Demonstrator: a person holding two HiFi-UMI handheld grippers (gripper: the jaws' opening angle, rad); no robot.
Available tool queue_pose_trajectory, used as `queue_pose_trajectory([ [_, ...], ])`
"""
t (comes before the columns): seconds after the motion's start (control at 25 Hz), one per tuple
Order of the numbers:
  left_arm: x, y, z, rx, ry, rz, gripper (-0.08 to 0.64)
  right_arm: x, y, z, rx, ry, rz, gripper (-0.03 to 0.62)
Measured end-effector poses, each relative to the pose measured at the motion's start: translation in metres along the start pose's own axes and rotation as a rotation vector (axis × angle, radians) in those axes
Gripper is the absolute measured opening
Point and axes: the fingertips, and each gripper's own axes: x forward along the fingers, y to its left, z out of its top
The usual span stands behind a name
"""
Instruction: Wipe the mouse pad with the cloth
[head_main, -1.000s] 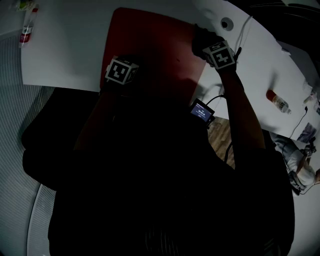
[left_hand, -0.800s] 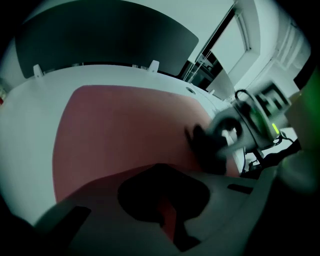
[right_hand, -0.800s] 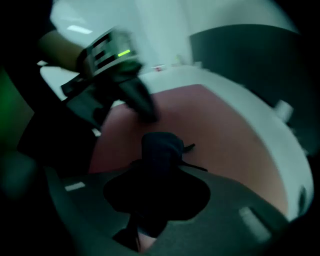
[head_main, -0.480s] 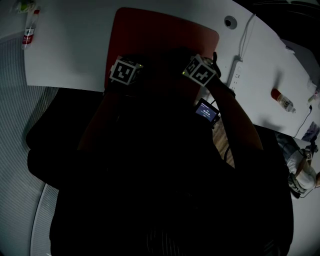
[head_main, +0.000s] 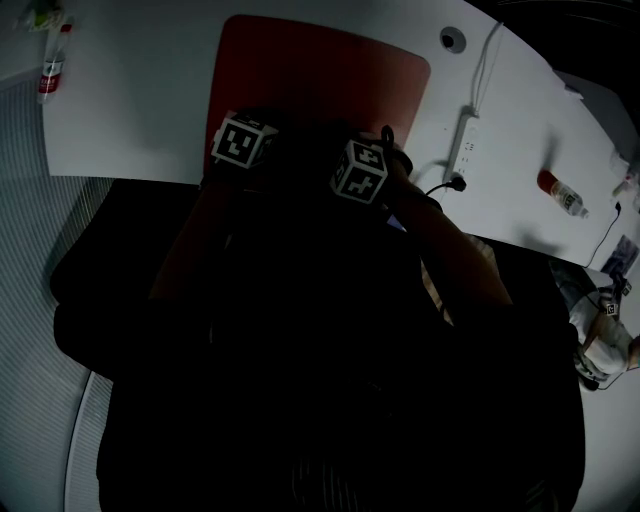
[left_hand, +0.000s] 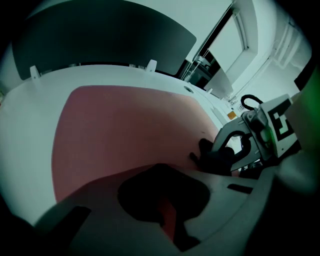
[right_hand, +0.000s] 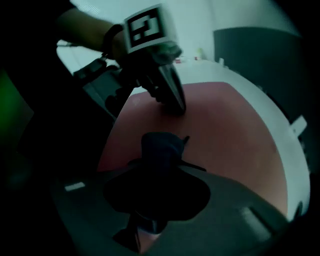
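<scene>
White table (head_main: 140, 110) fills the upper part of the head view, with a grey ribbed floor (head_main: 35, 260) down the left edge and the person's dark body taking up the lower half. A red mouse pad (head_main: 320, 65) lies flat at the upper centre of that table, its near edge close to the table's front edge. A white power strip (head_main: 464, 145) sits to the right of the pad, a small bottle with a red cap (head_main: 560, 197) lies farther right, and another bottle (head_main: 50, 62) lies in the upper left corner. Both grippers are over the near part of the pad, close together, their marker cubes side by side: the left cube (head_main: 243, 141) at the pad's lower left, the right cube (head_main: 360, 171) just to its right. The left gripper (right_hand: 177, 105), seen from the right gripper view in the upper middle of the frame, has its jaws pressed together into one dark wedge with the tip down on the red surface. The right gripper (left_hand: 216, 159) shows at the right of the left gripper view, its jaws pinching a bunched dark cloth (right_hand: 161, 150) that rests on the pad. A dark partition panel (left_hand: 100, 45) stands behind the table's far edge.
</scene>
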Motion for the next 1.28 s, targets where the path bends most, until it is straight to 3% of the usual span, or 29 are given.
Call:
queue_pose_trajectory([
  [0.04,0.0,-0.001,-0.001,-0.001,0.002,-0.001,0.0,0.002,0.005,-0.001,-0.026,0.001,0.03,0.098],
  [0.12,0.0,-0.004,-0.003,0.008,0.015,-0.001,0.0,-0.009,-0.019,-0.013,0.047,-0.034,0.037,0.098],
  [0.32,0.0,-0.004,-0.003,0.019,0.02,0.006,0.0,-0.08,-0.168,-0.088,0.383,-0.059,-0.242,0.106],
  [0.44,0.0,-0.003,-0.002,0.024,0.007,0.01,0.0,-0.1,-0.192,-0.102,0.506,-0.062,-0.329,0.103],
  [0.52,0.0,-0.004,-0.002,0.016,0.005,0.003,0.0,-0.094,-0.173,-0.088,0.483,-0.051,-0.332,0.097],
  [0.68,-0.001,-0.005,-0.001,0.009,-0.006,-0.001,0.0,-0.047,-0.091,-0.039,0.335,-0.034,-0.191,0.097],
  [0.8,-0.001,-0.003,-0.003,0.009,0.001,0.005,0.0,-0.008,-0.023,0.002,0.168,-0.027,-0.069,0.097],
  [0.88,-0.001,-0.004,-0.002,0.011,-0.006,0.01,0.0,0.01,0.015,0.017,0.006,-0.003,0.012,0.098],
  [0.96,-0.001,-0.004,0.001,0.011,-0.02,0.019,0.0,0.014,0.025,0.015,-0.092,0.006,0.065,0.098],
  [1.08,-0.001,-0.005,-0.001,0.005,-0.02,0.015,0.0,-0.004,-0.019,-0.004,-0.015,-0.012,0.008,0.1],
  [1.28,-0.004,-0.003,-0.003,-0.02,-0.077,0.046,0.0,-0.069,-0.126,-0.07,0.358,-0.059,-0.225,0.104],
])
